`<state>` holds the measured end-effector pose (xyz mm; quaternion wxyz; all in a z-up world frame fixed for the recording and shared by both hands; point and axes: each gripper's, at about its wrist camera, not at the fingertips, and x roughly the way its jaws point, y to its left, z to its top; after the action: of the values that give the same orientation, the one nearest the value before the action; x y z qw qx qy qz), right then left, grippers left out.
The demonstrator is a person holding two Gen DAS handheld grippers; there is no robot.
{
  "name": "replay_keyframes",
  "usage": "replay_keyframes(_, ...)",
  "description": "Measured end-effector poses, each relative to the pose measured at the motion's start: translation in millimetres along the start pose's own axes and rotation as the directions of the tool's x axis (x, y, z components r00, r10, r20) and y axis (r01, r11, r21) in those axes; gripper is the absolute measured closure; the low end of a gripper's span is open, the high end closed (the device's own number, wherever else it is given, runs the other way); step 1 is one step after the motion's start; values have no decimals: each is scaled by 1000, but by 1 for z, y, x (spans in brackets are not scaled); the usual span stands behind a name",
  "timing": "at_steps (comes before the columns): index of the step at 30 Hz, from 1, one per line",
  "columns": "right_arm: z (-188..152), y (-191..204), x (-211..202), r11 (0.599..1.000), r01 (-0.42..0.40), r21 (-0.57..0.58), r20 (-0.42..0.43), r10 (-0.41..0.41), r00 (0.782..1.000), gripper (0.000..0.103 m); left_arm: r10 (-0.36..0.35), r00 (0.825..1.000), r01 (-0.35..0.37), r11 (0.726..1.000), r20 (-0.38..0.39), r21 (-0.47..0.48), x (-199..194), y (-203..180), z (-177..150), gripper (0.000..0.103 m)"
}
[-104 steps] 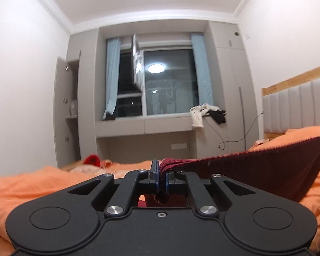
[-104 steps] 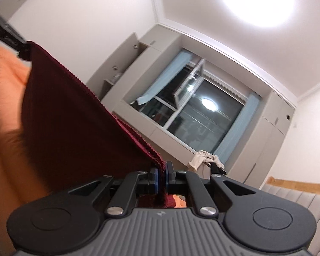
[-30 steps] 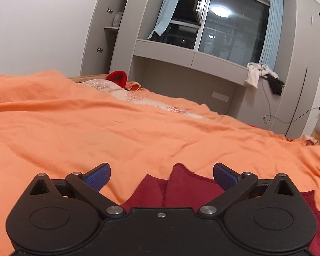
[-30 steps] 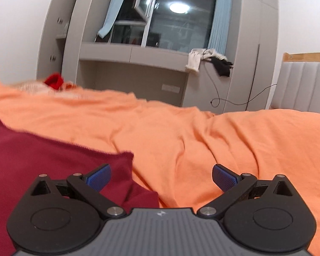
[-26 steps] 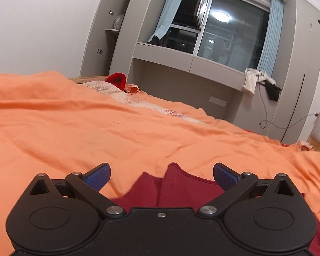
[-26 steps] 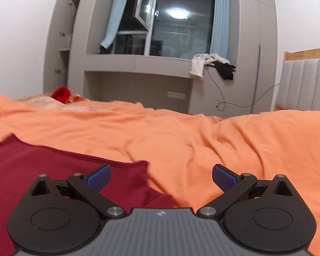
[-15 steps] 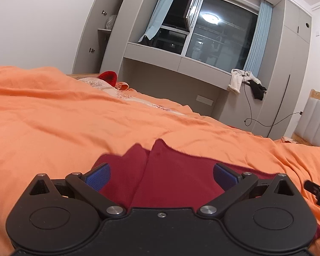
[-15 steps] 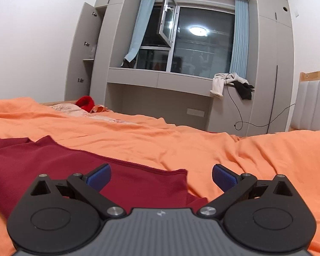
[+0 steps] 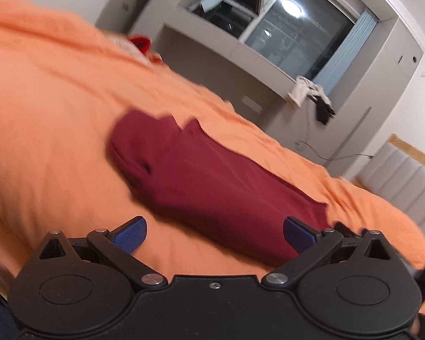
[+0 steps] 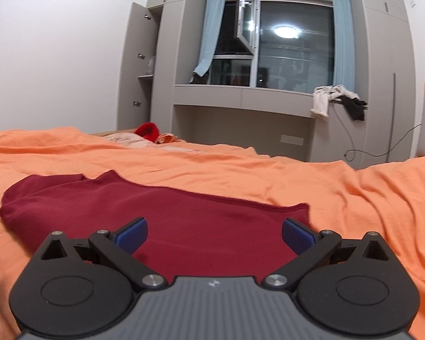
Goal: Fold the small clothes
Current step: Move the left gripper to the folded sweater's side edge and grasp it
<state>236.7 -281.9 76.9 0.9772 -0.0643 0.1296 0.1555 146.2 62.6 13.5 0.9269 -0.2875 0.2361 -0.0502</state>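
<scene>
From the left wrist, the left hand-held gripper (image 9: 214, 233) is spread wide with nothing between its blue pads; the dark red garment (image 9: 212, 181) lies flat on the orange bed cover (image 9: 48, 119), just ahead of it, its long axis running from upper left to lower right in this tilted, blurred view; from the right wrist, the right hand-held gripper (image 10: 214, 233) is likewise wide and empty, hovering over the garment's (image 10: 155, 212) near edge; the garment stretches left to right across the bed cover (image 10: 368, 198).
</scene>
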Motion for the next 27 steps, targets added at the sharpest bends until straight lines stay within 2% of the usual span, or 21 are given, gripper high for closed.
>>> replay_keyframes(2,-3,5,1,1000,-15,0,-13,15,1000,0,-19,1000,19,1000,-24,-12,7,1,-2,1)
replay_keyframes(5,-11,10,4,1000,-21,12,-34,21,999,0,-14,1000,14,1000,-20,-13,12,1,-3,1)
replay_keyframes(11,-4,8,18,985,-39,166,-64,50,997,0,-1,1000,-1,998,-29,-62,31,5,7,1)
replay_keyframes(16,-11,26,27,997,-37,63,-80,42,996,0,-1,998,-6,994,-67,-113,56,9,32,1)
replay_keyframes(19,-20,43,26,1000,-9,-28,-47,7,999,0,27,994,-40,993,-110,-115,79,9,50,1)
replay_keyframes(22,-26,56,27,996,26,-87,-31,-28,999,0,59,987,-72,994,-147,-84,98,2,62,1)
replay_keyframes(27,-35,62,26,997,28,-69,-7,-28,1000,0,80,991,-81,997,-112,-2,102,-3,50,1)
